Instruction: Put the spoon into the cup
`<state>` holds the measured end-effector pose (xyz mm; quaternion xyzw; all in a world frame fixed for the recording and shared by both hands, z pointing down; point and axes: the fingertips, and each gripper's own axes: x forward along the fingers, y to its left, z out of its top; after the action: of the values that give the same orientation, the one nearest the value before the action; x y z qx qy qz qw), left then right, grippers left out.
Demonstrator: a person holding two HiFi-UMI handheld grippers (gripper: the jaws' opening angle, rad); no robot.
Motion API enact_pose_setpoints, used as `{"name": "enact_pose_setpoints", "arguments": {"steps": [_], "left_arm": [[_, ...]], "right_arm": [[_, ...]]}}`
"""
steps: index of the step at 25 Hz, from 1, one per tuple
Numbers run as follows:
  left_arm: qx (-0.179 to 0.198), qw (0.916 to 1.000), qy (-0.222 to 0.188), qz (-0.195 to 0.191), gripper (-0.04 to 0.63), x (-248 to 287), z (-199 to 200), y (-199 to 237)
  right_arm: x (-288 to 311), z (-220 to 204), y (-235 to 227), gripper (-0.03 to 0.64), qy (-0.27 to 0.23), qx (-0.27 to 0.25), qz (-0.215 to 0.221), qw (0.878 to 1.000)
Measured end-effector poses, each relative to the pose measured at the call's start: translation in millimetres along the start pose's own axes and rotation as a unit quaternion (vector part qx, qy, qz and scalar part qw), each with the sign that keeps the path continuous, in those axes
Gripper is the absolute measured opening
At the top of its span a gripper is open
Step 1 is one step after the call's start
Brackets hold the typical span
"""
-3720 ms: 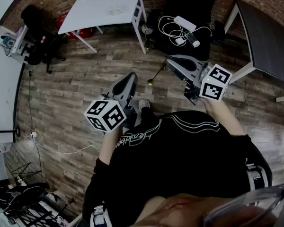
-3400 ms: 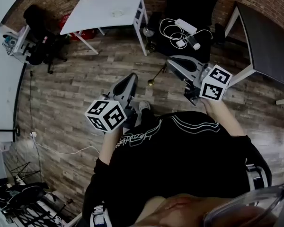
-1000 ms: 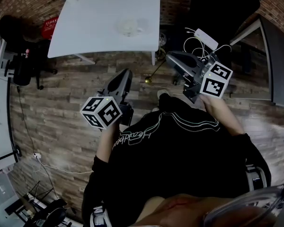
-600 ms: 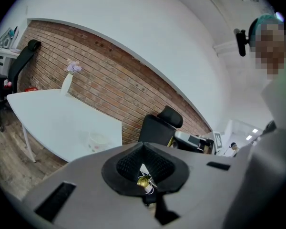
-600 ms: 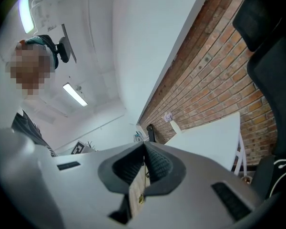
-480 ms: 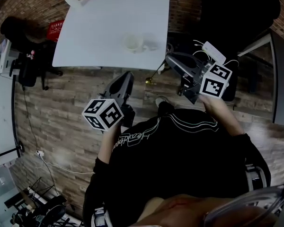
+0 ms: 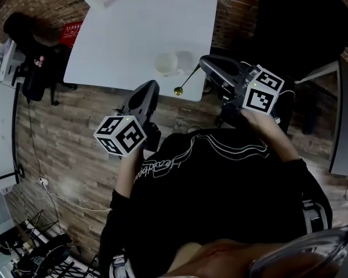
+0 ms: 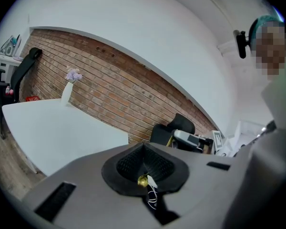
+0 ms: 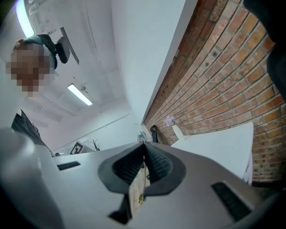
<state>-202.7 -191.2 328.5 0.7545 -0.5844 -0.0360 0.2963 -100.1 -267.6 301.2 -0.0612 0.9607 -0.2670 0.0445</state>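
Head view puts the white desk [image 7: 122, 33] on the far side. Your left tool [image 7: 149, 87] sits near its edge, jaws together on nothing. Your right tool [image 7: 204, 62] is clamped on the handle end of the spoon [image 7: 185, 81], whose bowl points left and near, over the desk's near edge. The cup [image 7: 165, 63] stands just beyond that bowl, with a glass [image 7: 185, 59] beside it on the right. Judge the spoon light, stiff and slick. Held at its very end it may pivot, so a firm pinch on the handle suits it.
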Motion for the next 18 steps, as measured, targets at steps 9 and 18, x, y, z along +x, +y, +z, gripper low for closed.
{"name": "enact_pose_setpoints", "arguments": {"steps": [9,18], "left_arm": [[-0.003,1.0000,-0.007,0.004,0.005,-3,6,17],[-0.015,0.9997,0.016,-0.009,0.005,24,13,42]], "right_arm": [[14,7,-6,-0.002,-0.005,-0.016,-0.008,1.000],[34,1,-35,-0.002,0.002,-0.001,-0.033,0.999]]}}
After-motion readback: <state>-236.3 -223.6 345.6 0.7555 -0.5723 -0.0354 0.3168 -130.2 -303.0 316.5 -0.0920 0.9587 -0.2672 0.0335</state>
